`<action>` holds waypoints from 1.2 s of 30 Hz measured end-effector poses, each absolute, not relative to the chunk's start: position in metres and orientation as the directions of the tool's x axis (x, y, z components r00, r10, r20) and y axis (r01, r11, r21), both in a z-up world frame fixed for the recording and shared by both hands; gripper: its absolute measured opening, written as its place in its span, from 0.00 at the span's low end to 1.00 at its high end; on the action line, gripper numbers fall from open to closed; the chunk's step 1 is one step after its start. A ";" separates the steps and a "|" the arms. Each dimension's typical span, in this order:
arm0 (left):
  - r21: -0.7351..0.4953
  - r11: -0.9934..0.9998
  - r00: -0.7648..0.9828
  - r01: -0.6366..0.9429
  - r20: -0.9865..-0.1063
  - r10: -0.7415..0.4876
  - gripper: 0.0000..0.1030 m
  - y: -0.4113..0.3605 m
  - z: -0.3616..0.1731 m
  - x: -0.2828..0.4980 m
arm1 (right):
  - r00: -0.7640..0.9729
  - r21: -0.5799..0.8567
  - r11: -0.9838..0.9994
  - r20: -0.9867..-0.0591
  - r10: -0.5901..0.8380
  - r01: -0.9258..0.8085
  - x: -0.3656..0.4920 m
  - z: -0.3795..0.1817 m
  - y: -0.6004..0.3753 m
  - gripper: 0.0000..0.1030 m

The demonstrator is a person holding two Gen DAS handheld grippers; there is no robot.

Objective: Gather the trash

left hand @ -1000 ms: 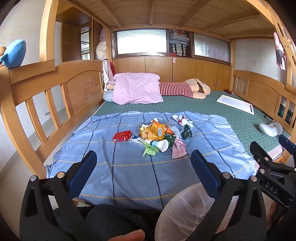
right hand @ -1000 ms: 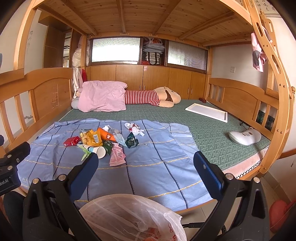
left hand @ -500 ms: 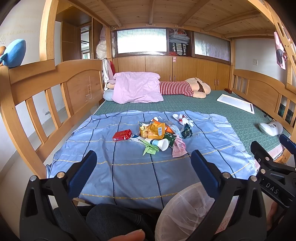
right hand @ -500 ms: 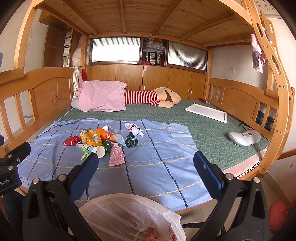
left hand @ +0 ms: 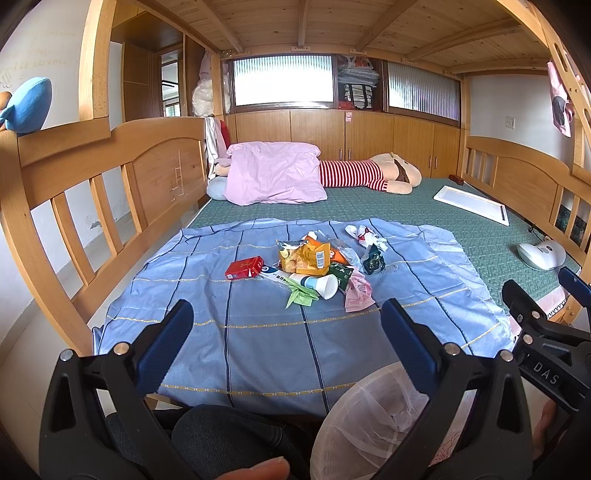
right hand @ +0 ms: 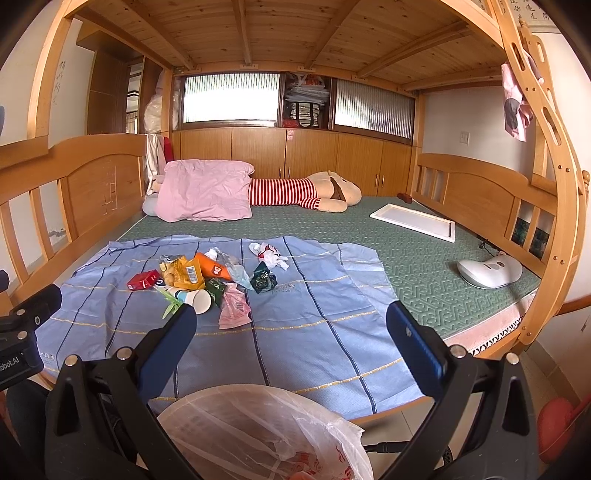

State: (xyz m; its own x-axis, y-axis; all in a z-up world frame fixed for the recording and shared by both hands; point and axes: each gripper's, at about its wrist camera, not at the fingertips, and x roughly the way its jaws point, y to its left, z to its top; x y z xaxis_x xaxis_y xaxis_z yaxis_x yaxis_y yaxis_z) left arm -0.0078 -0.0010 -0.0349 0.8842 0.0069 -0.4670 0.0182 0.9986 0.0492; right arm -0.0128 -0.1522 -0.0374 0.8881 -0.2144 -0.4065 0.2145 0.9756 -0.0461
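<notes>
Green-matted bed (left hand: 461, 236): blue sheet (left hand: 258, 332) with trash pile (left hand: 314, 269), pink pillow (left hand: 273, 177), striped plush (left hand: 369, 173).

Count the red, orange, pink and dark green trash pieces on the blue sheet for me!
Red box: 1
Orange wrapper: 1
Pink bag: 1
Dark green wrappers: 2
Total: 5

- A wooden bunk bed (right hand: 476, 192) fills the room, its slatted plank underside (right hand: 280, 33) overhead.
- A green patterned mattress (right hand: 417, 258) covers the lower bunk, with curved wooden rails (left hand: 92, 177) on both sides.
- Daylight comes through ribbed-glass windows (left hand: 280, 83) above a row of wooden cabinets (left hand: 369, 144).
- White walls (right hand: 472, 114) carry a light switch (right hand: 464, 138).
- The pale tiled floor (left hand: 22, 332) shows beside the bed.
</notes>
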 end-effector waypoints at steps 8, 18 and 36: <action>0.049 0.999 0.883 0.018 -0.470 0.007 0.98 0.000 -0.034 -0.006 | 0.890 -0.041 0.976 -0.404 -0.210 0.212 -0.013 -0.037 -0.152 0.98; 0.053 0.998 0.880 0.021 -0.475 0.006 0.98 0.000 -0.031 -0.005 | 0.893 -0.039 0.978 -0.401 -0.205 0.207 -0.013 -0.037 -0.150 0.98; 0.062 0.998 0.872 0.027 -0.489 0.006 0.98 -0.005 -0.026 -0.001 | 0.891 -0.034 0.977 -0.404 -0.204 0.208 -0.012 -0.037 -0.153 0.98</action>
